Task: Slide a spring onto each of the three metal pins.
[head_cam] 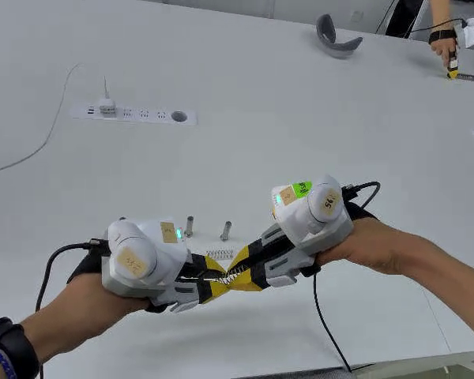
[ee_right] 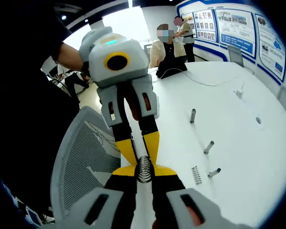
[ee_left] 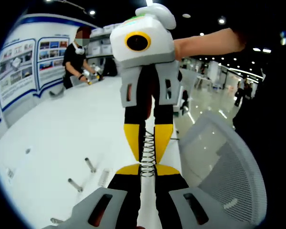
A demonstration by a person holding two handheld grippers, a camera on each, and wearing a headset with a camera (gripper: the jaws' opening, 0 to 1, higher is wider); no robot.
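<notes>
Low over the near edge of the white table (head_cam: pixel 300 118), my left gripper (head_cam: pixel 217 279) and right gripper (head_cam: pixel 241 272) meet tip to tip. A short steel spring (head_cam: pixel 228 275) spans the two sets of yellow tips. In the left gripper view the spring (ee_left: pixel 147 152) runs from my left gripper (ee_left: pixel 147 171) up to the right gripper (ee_left: pixel 148 138), and both look shut on its ends. In the right gripper view its coil (ee_right: pixel 144 169) faces me end-on. Two metal pins (head_cam: pixel 189 227) (head_cam: pixel 226 230) stand just beyond. Another spring (head_cam: pixel 220 254) lies flat beside them.
A white power strip (head_cam: pixel 134 114) with a cable lies at the far left. A grey curved object (head_cam: pixel 336 35) and another person's hand (head_cam: pixel 445 47) are at the far right. A grey mesh chair (ee_left: pixel 229 162) stands off the table's edge.
</notes>
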